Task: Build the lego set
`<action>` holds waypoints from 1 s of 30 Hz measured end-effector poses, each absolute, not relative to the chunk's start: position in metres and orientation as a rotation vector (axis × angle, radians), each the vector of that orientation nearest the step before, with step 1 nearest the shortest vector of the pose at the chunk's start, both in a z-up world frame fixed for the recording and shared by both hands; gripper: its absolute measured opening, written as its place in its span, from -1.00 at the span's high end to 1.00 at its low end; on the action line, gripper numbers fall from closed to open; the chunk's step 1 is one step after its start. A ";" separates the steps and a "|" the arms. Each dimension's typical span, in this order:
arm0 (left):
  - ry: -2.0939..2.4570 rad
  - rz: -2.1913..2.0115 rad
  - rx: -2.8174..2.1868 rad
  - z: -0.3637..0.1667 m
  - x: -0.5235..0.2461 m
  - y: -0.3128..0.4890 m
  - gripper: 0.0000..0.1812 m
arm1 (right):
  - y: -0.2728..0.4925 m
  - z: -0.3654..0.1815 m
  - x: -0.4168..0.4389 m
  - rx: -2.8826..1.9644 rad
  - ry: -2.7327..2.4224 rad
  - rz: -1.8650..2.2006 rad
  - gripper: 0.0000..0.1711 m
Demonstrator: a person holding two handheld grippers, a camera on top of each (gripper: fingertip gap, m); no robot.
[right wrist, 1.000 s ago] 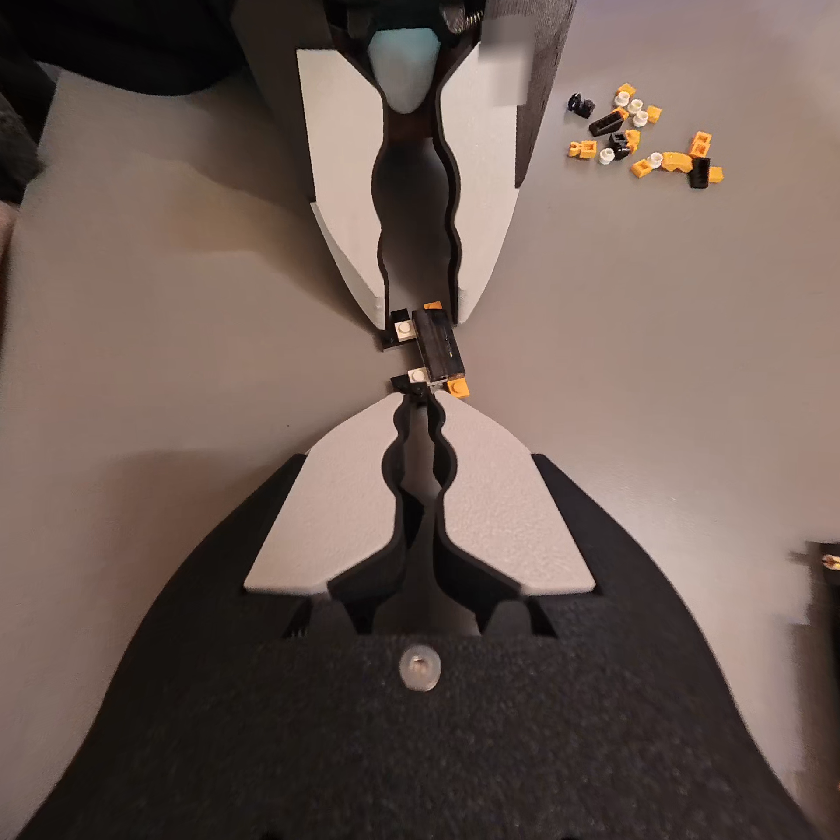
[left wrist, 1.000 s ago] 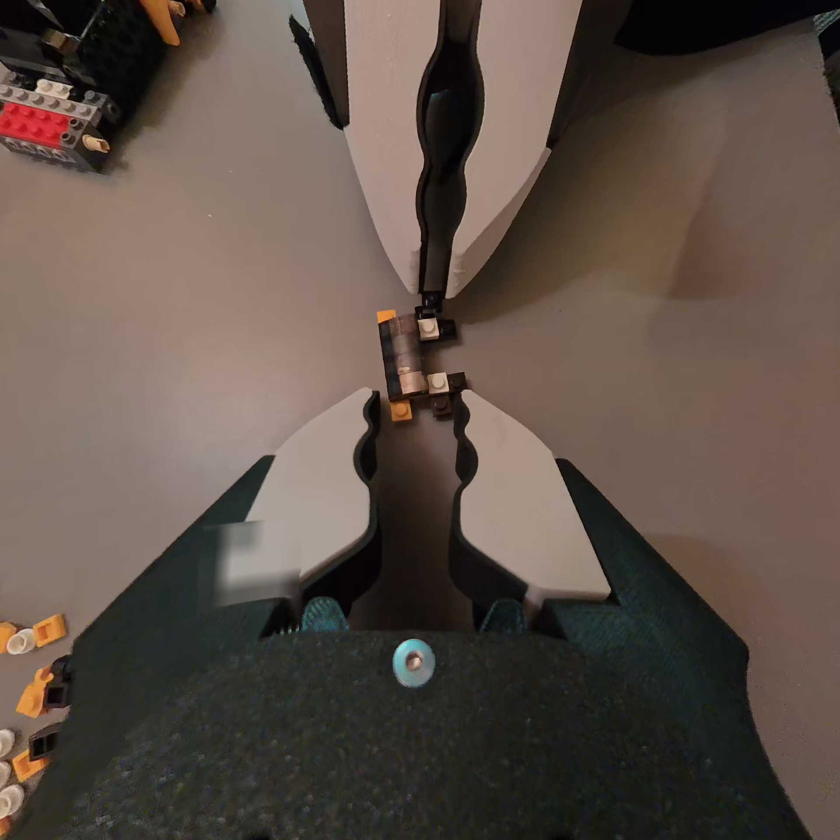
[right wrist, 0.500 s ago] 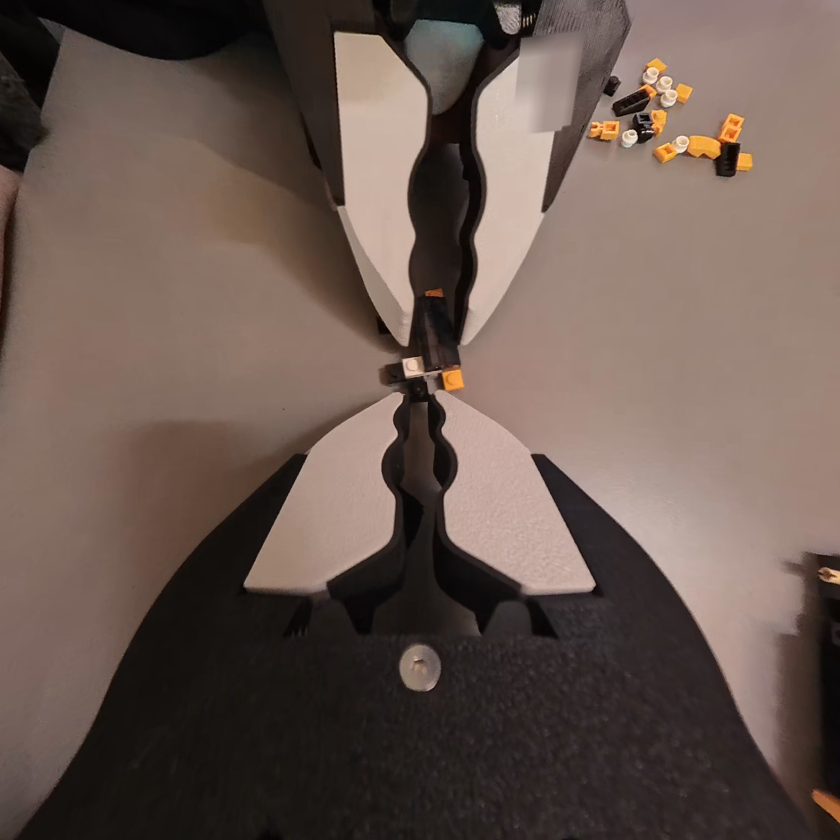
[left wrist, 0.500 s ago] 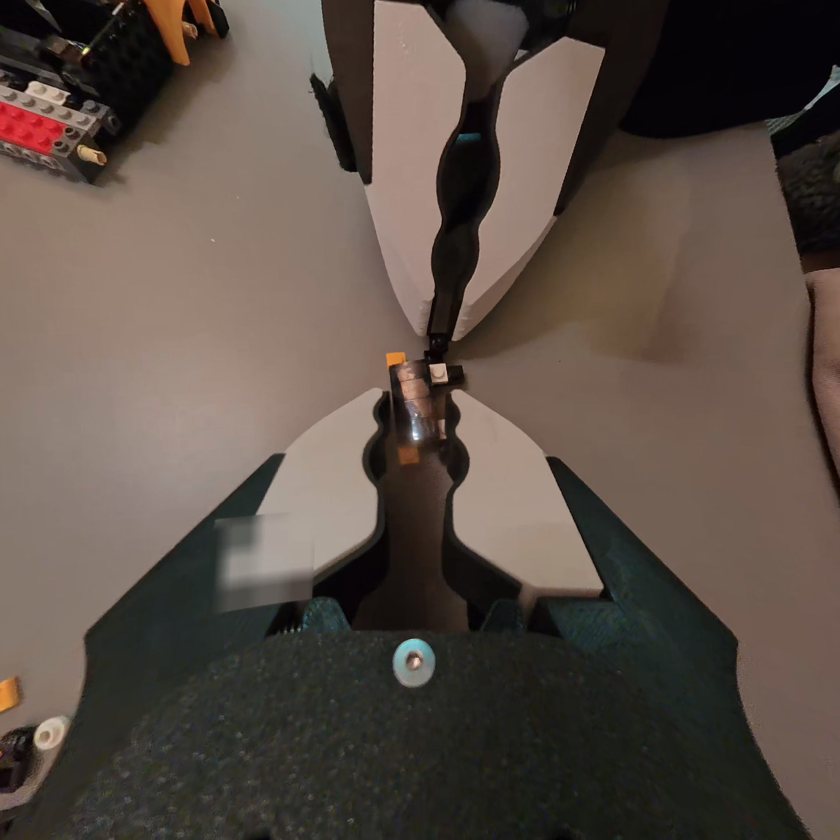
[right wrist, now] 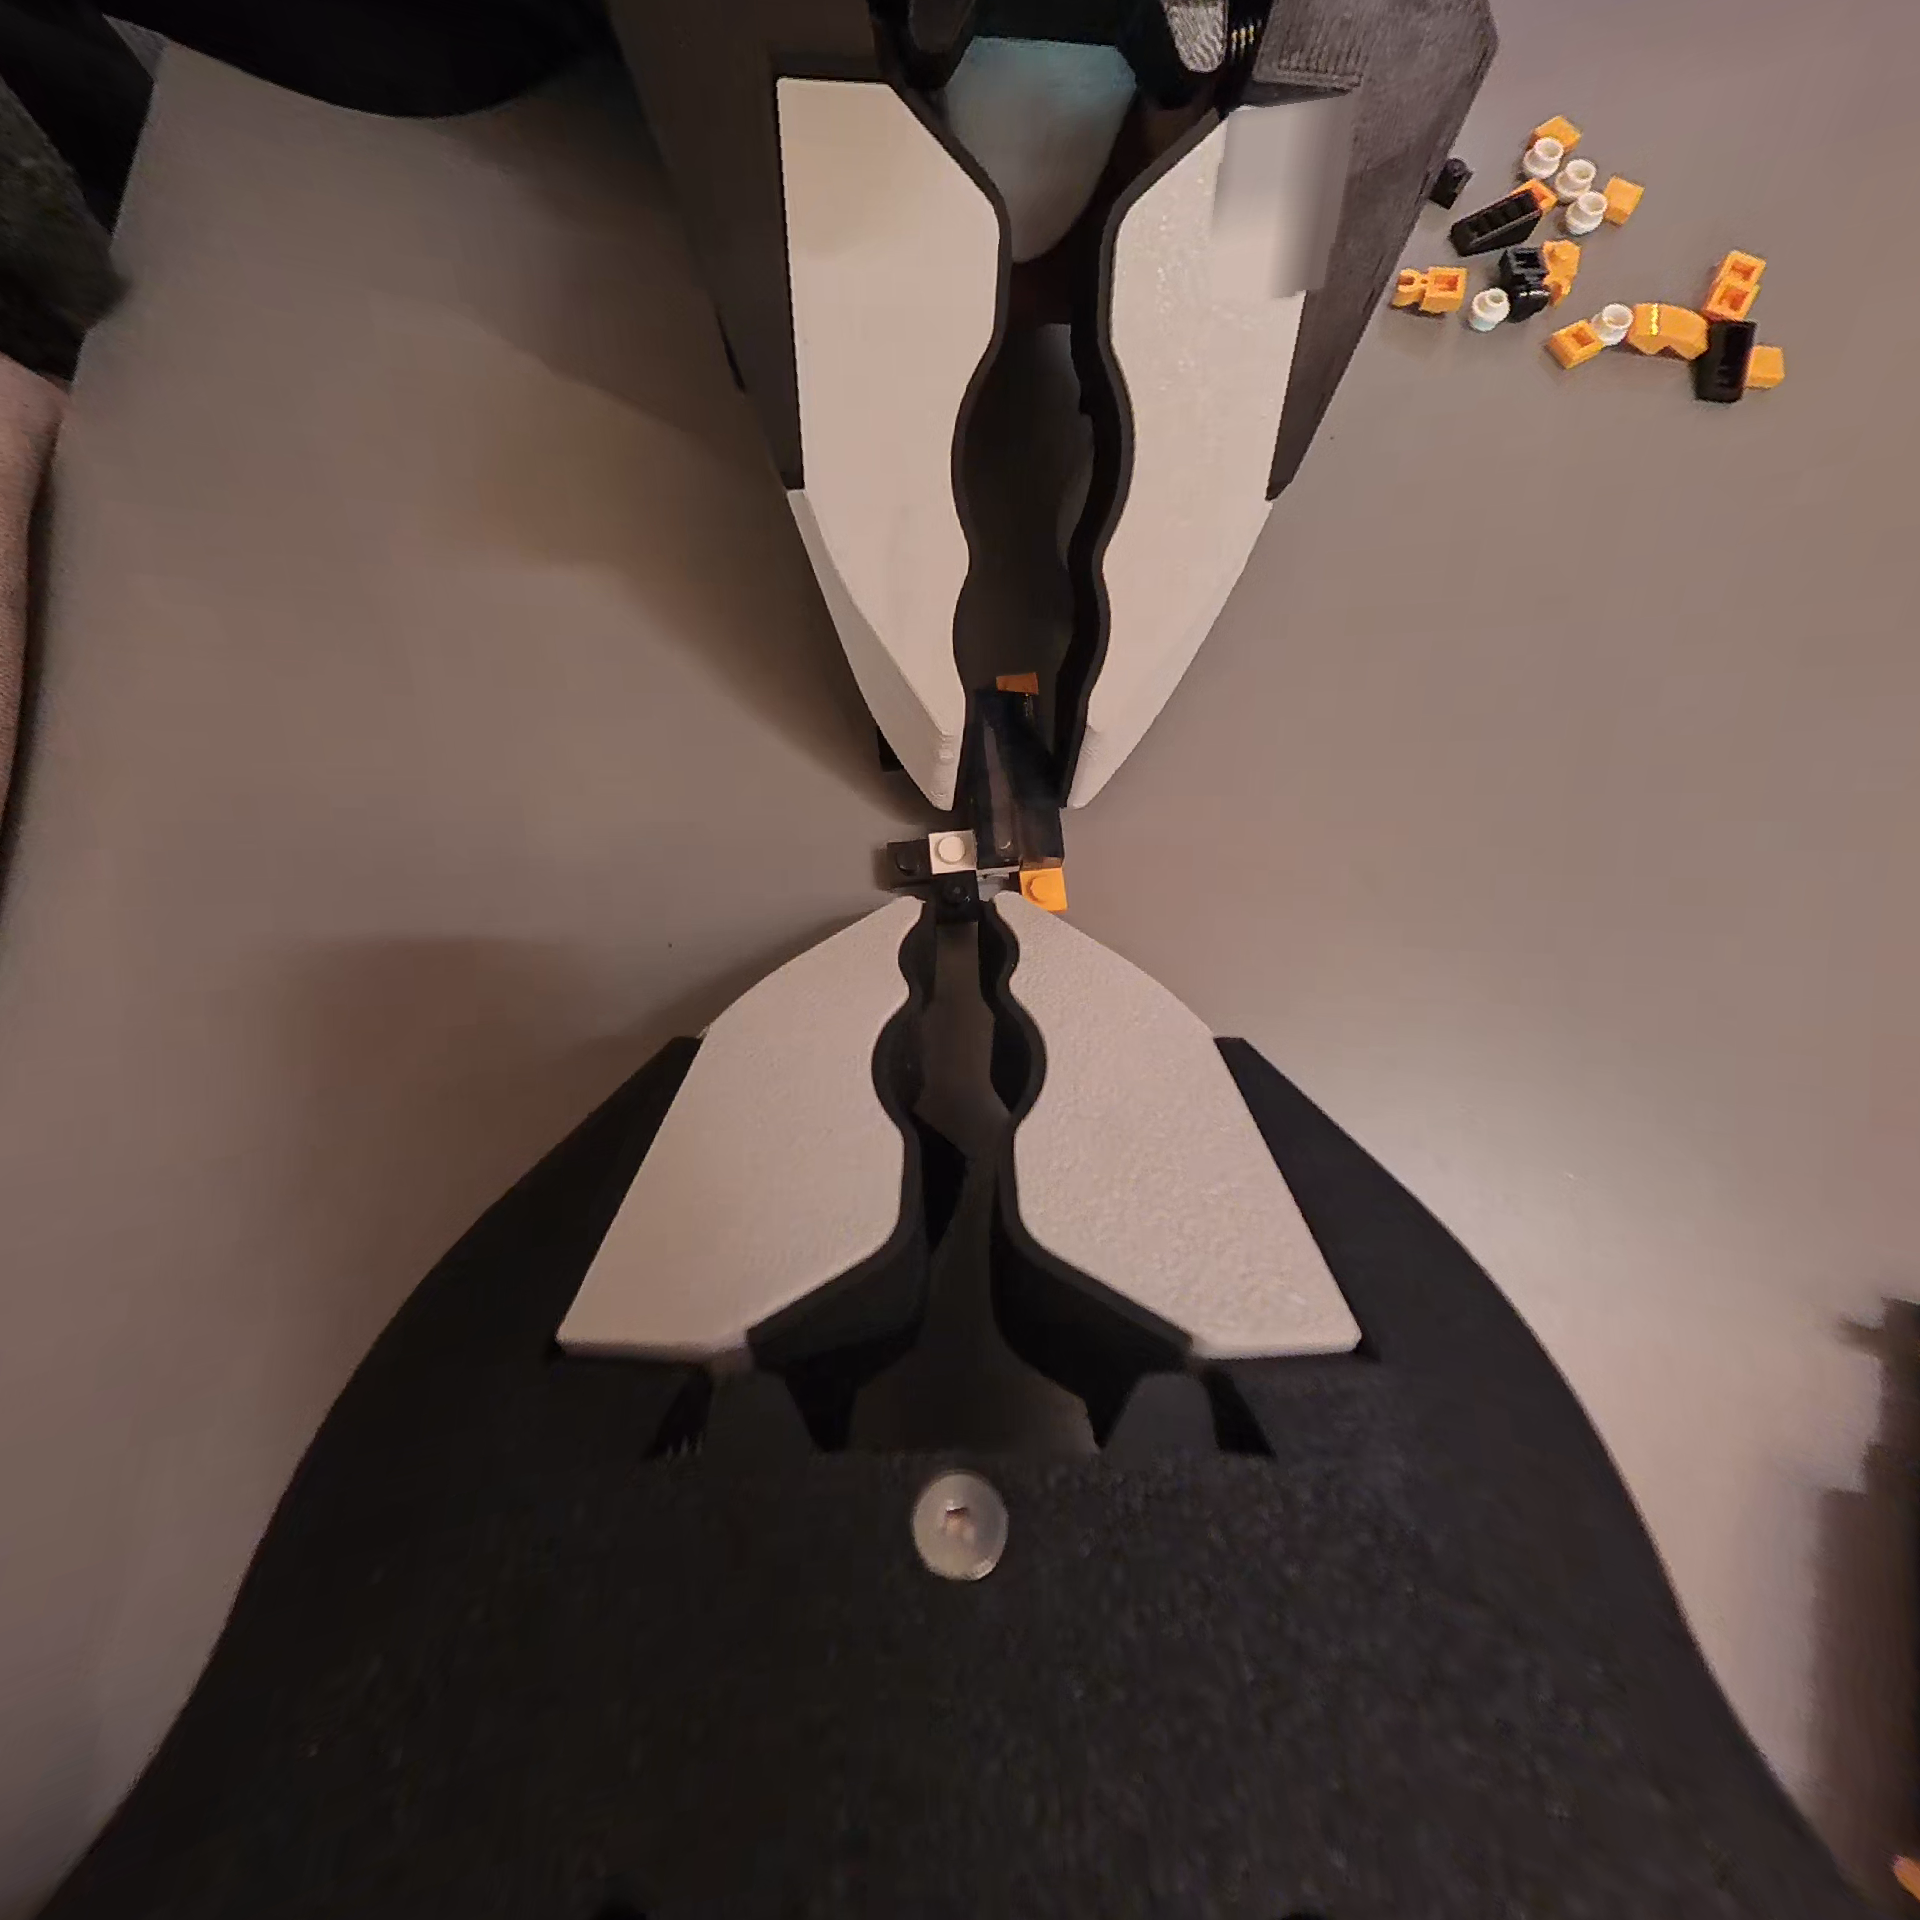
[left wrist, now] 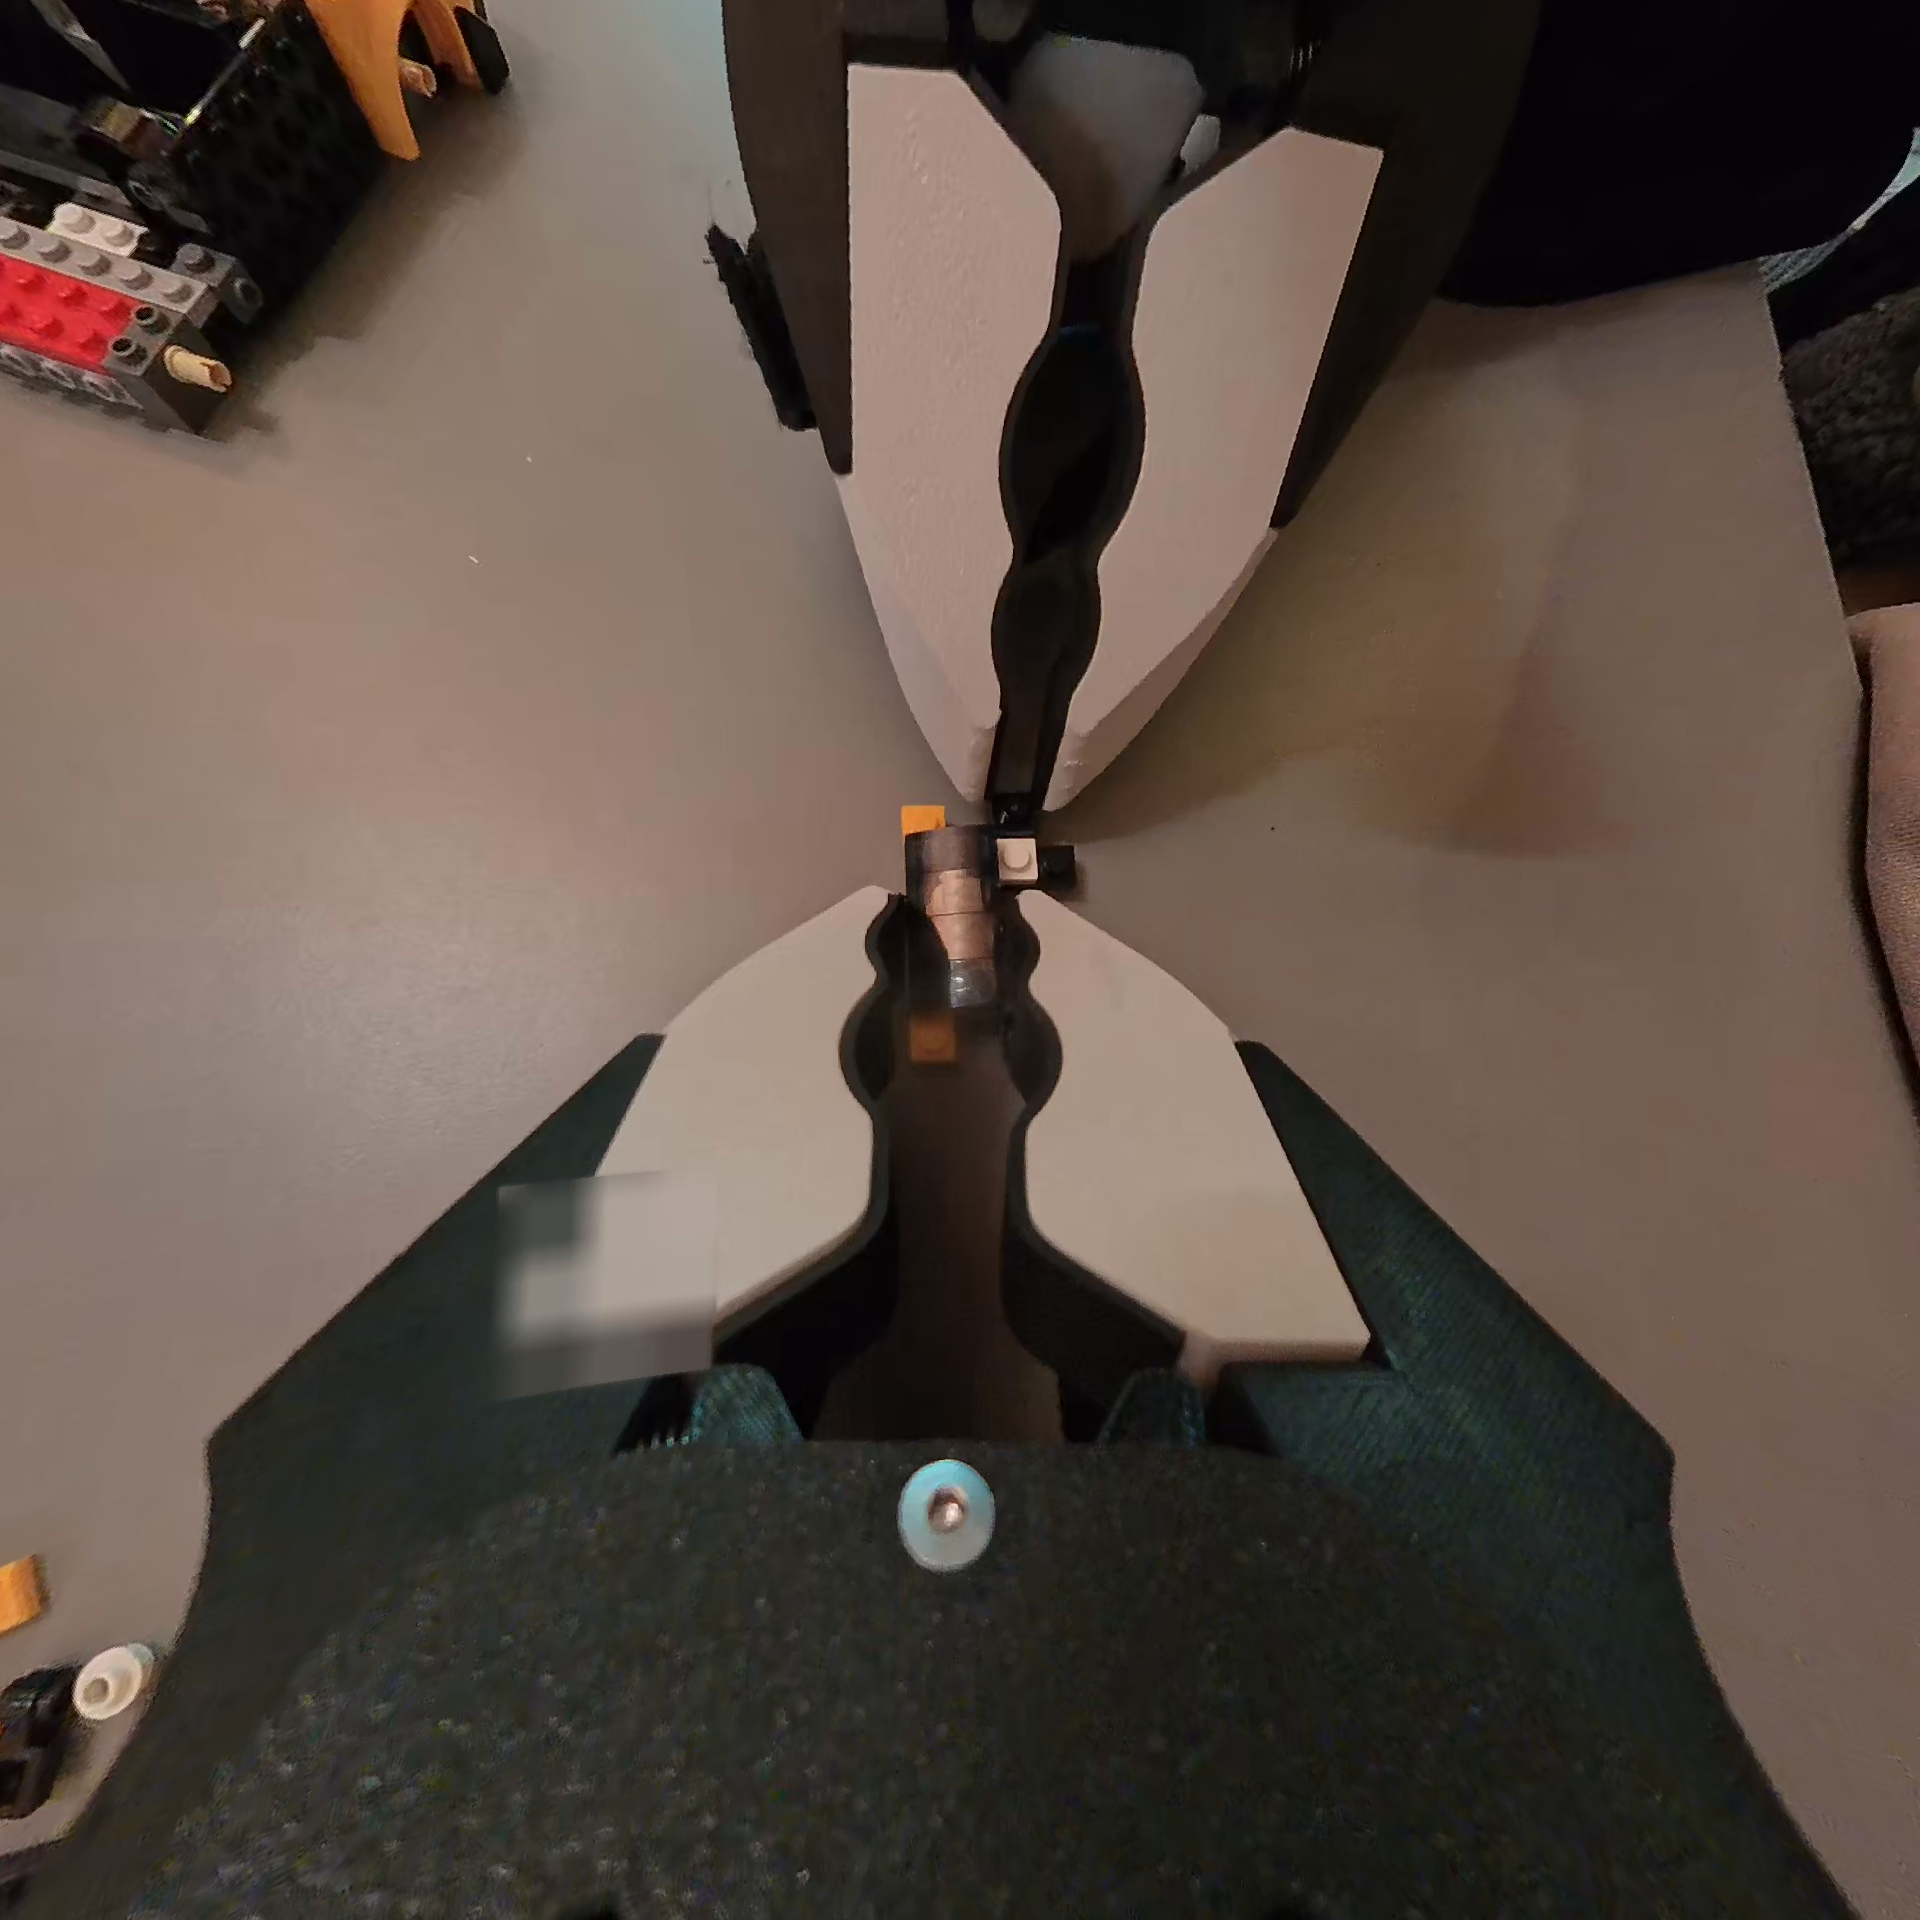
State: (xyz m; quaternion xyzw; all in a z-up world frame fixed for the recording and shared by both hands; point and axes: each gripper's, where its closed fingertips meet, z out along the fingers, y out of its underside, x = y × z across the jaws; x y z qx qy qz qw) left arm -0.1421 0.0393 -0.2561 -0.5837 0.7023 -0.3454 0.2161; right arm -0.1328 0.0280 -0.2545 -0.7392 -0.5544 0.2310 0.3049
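- I count two white-fingered grippers (right wrist: 961, 914) of mine
- one small black, white and orange brick assembly (right wrist: 987, 842)
- four white round studs (right wrist: 1579, 208)
- one large black-and-red build (left wrist: 114, 281)

Noted on my feeds: counter (left wrist: 416, 831) plain grey; small lego assembly (left wrist: 961, 914) black with orange and white studs; loose lego pieces (right wrist: 1600, 270) orange, white, black; built lego model (left wrist: 114, 260) black, grey, red, orange; hand-held gripper fingers (right wrist: 790, 1174) white.
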 end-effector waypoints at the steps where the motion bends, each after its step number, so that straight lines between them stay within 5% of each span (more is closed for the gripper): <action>1: 1.946 -0.958 -1.618 -0.256 -0.142 0.039 0.81 | 0.028 -0.254 -0.133 -1.956 -1.468 0.610 0.91; 22: 1.940 -0.972 -1.613 -0.256 -0.142 0.039 0.81 | 0.027 -0.252 -0.132 -1.948 -1.470 0.609 0.90; 30: 1.917 -0.992 -1.632 -0.255 -0.143 0.042 0.81 | 0.030 -0.240 -0.130 -1.850 -1.483 0.519 0.74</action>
